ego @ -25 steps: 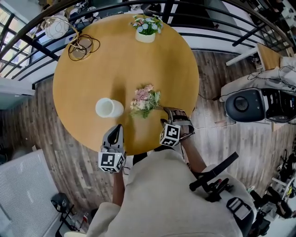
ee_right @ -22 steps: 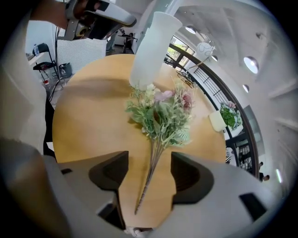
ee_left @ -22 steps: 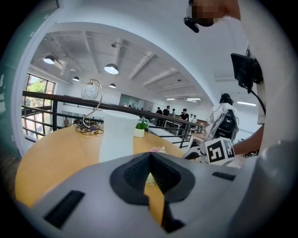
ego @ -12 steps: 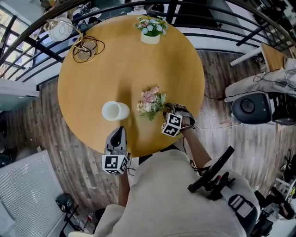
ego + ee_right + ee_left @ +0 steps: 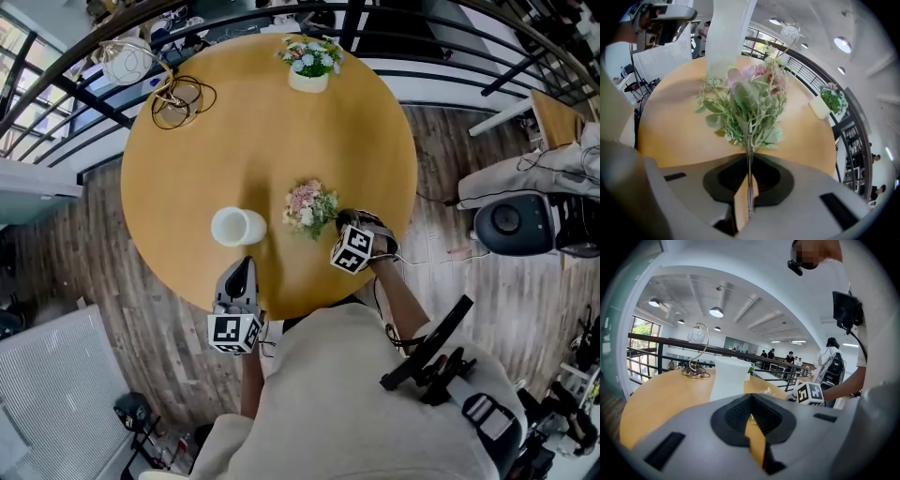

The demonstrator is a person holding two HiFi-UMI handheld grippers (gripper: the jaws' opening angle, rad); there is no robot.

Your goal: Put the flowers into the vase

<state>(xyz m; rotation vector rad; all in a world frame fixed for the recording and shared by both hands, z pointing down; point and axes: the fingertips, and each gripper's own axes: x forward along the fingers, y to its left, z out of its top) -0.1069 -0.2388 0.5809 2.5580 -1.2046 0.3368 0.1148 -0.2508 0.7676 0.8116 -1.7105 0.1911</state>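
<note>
A small bunch of pink flowers with green leaves (image 5: 309,206) lies on the round wooden table (image 5: 262,122), right of the white vase (image 5: 236,226), which stands upright. My right gripper (image 5: 342,223) points steeply down at the bunch's right end. In the right gripper view its jaws (image 5: 748,187) are closing, and the pads press on the thin stem of the flowers (image 5: 747,101), with the vase (image 5: 729,33) behind. My left gripper (image 5: 240,267) hovers at the near table edge, just short of the vase (image 5: 729,379). It (image 5: 754,427) is shut and holds nothing.
A small white pot of flowers (image 5: 310,64) stands at the table's far edge. A wire lamp and coiled cable (image 5: 178,94) sit at the far left. A dark railing curves round the table's far side. A black round device (image 5: 511,225) rests on the floor at the right.
My right gripper has moved in onto the flower stem, tilted further down, and its jaws have come together around it. The left gripper and vase have stayed put.
</note>
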